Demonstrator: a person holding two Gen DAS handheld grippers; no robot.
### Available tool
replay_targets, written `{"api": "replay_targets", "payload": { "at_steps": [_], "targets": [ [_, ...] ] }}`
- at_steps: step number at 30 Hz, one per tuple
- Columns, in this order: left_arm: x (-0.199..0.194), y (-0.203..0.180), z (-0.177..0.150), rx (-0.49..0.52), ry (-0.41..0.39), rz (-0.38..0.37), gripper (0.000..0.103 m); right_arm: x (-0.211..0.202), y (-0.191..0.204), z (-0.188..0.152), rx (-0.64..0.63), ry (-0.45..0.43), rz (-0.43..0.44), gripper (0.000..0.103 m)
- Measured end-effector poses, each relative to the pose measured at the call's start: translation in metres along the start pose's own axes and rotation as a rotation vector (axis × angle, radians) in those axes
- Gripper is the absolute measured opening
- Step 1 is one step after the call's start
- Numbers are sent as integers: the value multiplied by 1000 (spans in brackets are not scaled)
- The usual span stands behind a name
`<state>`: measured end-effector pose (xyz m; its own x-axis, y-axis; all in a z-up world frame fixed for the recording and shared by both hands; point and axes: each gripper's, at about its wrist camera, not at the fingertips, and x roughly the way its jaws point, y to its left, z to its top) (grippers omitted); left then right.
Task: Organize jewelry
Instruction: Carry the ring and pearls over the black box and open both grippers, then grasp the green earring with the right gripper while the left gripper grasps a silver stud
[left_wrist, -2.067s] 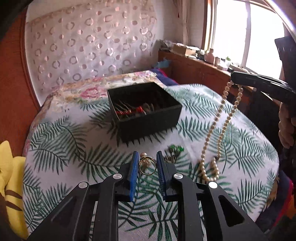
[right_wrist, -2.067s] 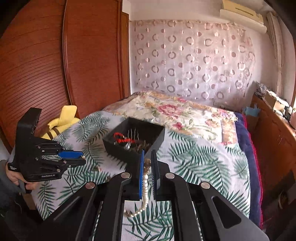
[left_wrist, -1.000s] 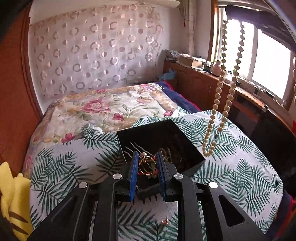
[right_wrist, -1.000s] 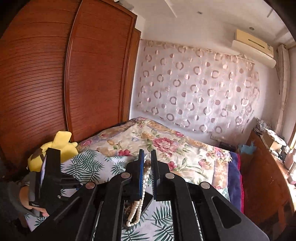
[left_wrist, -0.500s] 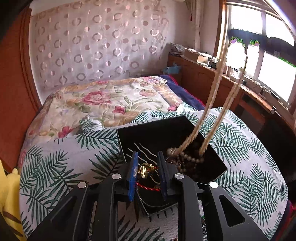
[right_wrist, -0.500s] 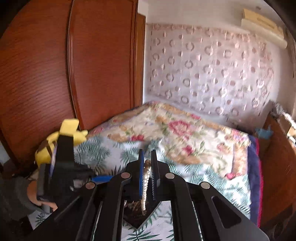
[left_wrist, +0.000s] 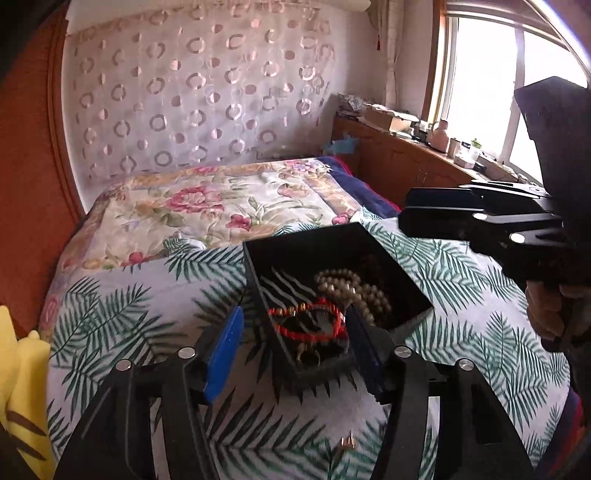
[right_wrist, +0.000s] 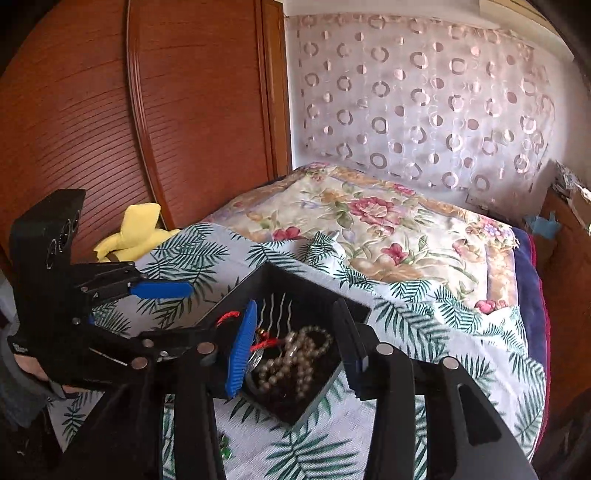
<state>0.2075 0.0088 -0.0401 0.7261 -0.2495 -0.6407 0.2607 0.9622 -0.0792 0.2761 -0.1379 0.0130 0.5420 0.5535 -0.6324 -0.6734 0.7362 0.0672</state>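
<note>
A: Opening now, both claws. Left gripper (left_wrist: 295, 343) at frame bottom has jaws spreading wide, nothing pinched; the ring (left_wrist: 308, 356) it carried a sec ago lies in the box (left_wrist: 406, 284), low center.

B: And the right gripper (right_wrist: 295, 347)?

A: Same: jaws parting, empty. Pearls (right_wrist: 295, 358) that hung from it before are heaped in the box, between its fingers but untouched.

B: So two pcs dropped off. What else is in there?

A: Left to right in the left view: hairpins (left_wrist: 284, 284), red bracelet (left_wrist: 310, 321), pearls. On the bedspread (left_wrist: 110, 314), bottom center, one small gold item (left_wrist: 347, 441) is left, prob. an earring. Too blurry to say.
</note>
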Motion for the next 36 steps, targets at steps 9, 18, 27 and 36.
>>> {"api": "replay_targets", "payload": {
  "at_steps": [9, 18, 27, 36],
  "targets": [
    [-16, 12, -42, -44, 43, 10, 57, -2, 30, -63, -21, 105, 43, 32],
    [-22, 14, -64, -50, 74, 13, 57, 21, 44, -104, 1, 210, 73, 24],
    [-20, 5, -71, -38, 88, -12, 57, 27, 55, -114, -8, 245, 51, 16],
    [-7, -15, -73, -4, 123, -41, 57, 17, 49, -112, -2, 212, 47, 15]
  ]
}}
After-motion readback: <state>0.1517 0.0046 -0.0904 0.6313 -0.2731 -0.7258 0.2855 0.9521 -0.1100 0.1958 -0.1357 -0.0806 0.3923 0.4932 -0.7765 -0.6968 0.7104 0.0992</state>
